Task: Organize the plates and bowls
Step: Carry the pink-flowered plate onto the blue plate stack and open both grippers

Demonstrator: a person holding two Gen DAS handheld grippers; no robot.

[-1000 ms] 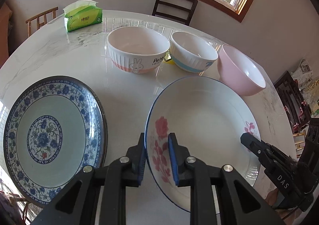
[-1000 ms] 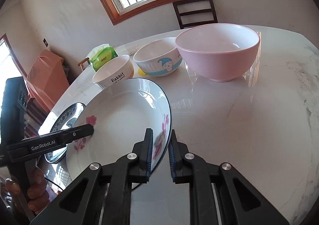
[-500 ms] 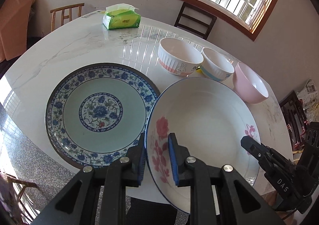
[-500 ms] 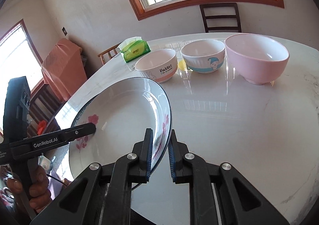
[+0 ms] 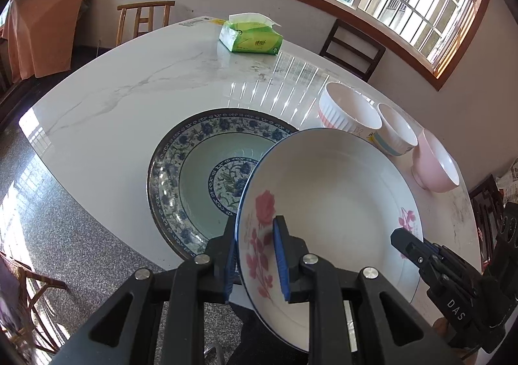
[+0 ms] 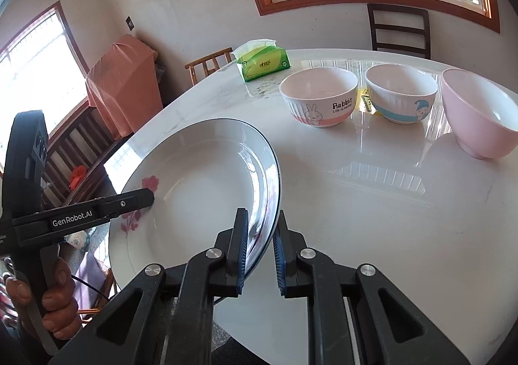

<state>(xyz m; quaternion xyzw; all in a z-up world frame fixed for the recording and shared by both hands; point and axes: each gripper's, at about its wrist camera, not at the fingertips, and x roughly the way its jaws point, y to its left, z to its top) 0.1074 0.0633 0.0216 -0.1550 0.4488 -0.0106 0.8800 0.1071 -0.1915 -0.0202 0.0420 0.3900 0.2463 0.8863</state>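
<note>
Gripping rose plate (image 5: 330, 203) w/ both claws, left (image 5: 254, 263) & right (image 6: 260, 251); only left view shows blue plate (image 5: 194, 167).

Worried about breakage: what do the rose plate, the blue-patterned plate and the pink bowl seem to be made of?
Rose plate: likely glazed ceramic, glossy with window reflections. Blue-patterned plate: glazed ceramic too, shiny rim highlights. Pink bowl: smooth, softer sheen; ceramic or melamine, hard to tell.

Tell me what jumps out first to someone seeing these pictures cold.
The white rose plate is held off the table, clamped at opposite rims by the left tool and right tool. Just beyond it lies a blue-patterned plate, with three bowls lined up along the table's far side.
</note>
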